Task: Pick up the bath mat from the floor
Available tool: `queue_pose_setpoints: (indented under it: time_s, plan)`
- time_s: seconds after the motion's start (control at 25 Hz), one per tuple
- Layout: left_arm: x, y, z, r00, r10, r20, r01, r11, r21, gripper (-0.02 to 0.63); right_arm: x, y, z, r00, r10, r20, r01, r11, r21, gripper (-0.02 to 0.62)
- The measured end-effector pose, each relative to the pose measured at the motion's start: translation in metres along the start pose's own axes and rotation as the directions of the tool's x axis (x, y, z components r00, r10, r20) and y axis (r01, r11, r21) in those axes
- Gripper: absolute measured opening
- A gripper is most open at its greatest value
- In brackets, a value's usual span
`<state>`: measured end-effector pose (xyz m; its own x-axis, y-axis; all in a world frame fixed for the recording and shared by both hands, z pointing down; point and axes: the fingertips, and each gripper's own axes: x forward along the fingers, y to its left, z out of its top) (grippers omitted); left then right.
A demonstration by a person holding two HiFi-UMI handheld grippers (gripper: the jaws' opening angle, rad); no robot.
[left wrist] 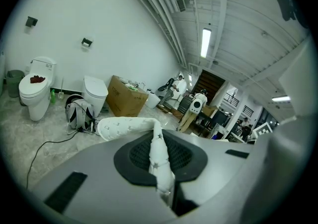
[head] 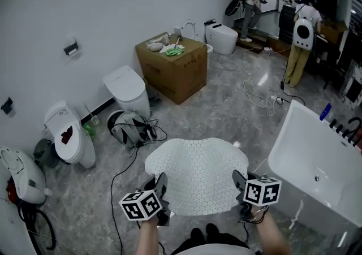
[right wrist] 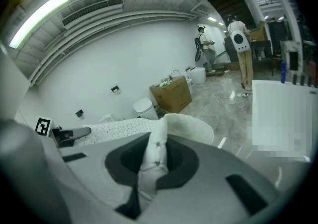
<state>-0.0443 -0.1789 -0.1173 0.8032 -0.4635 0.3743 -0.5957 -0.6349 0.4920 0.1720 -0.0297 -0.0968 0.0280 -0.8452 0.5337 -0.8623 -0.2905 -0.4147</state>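
Observation:
The white dotted bath mat (head: 198, 172) hangs spread out between my two grippers, lifted off the marble floor. My left gripper (head: 160, 187) is shut on the mat's near left edge; in the left gripper view a fold of the mat (left wrist: 160, 158) is pinched between the jaws. My right gripper (head: 240, 183) is shut on the near right edge, and the right gripper view shows the mat (right wrist: 155, 156) squeezed between its jaws. The far edge of the mat curves away from me.
A white bathtub (head: 317, 163) stands at the right. Toilets (head: 129, 90) line the left wall, with a bag and cables (head: 131, 128) beside them. A cardboard box (head: 172, 67) sits farther back. Two people (head: 300, 39) stand at the far right, with cords on the floor.

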Motion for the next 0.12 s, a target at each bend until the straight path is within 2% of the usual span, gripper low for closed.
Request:
queue_pose_setpoints:
  time_s: [0.12]
  plan:
    - [-0.0043, 0.0052, -0.0046, 1.0, 0.006, -0.01, -0.006, 1.0, -0.011, 0.023, 0.0017, 0.0042, -0.006, 1.0, 0.0, -0.019, 0.0, 1.0, -0.002, 0.02]
